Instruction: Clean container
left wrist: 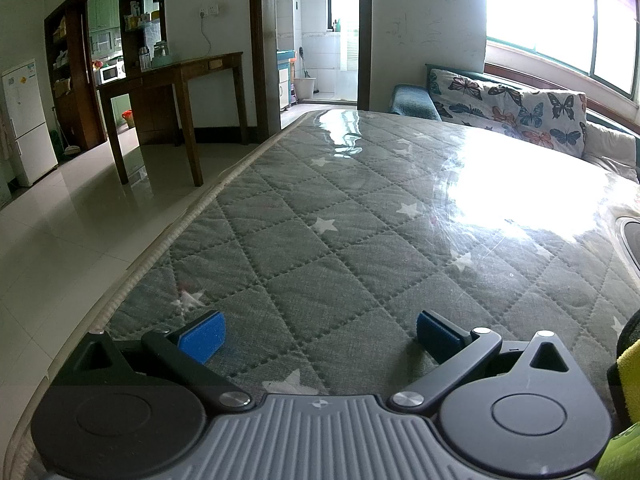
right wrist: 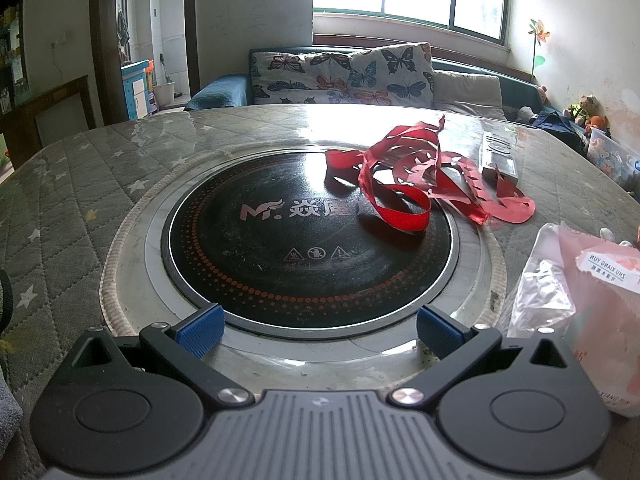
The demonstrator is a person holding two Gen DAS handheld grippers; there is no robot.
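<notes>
Two hand-held grippers show, one per view, each with two blue ribbed pads: the left gripper (left wrist: 320,338) hangs with its jaws spread wide over bare cloth, gripping nothing, and the right gripper (right wrist: 319,330) is likewise spread apart and empty at the near rim of one round black glass cooktop (right wrist: 308,236) sunk into the table. No container can be made out for certain; a yellow and green object (left wrist: 628,408) at the right edge of the left view is cut off and may belong to the job. On the cooktop and beside it lies one tangle of red ribbon and cut paper (right wrist: 424,176), with one silver remote control (right wrist: 498,156) just beyond and one clear plastic bag with pink contents (right wrist: 580,284) to the right. The table wears a grey quilted star-print cover (left wrist: 340,208) under glossy film. Behind stand a butterfly-print sofa (right wrist: 344,76), bright windows and a white fridge (left wrist: 26,120).
</notes>
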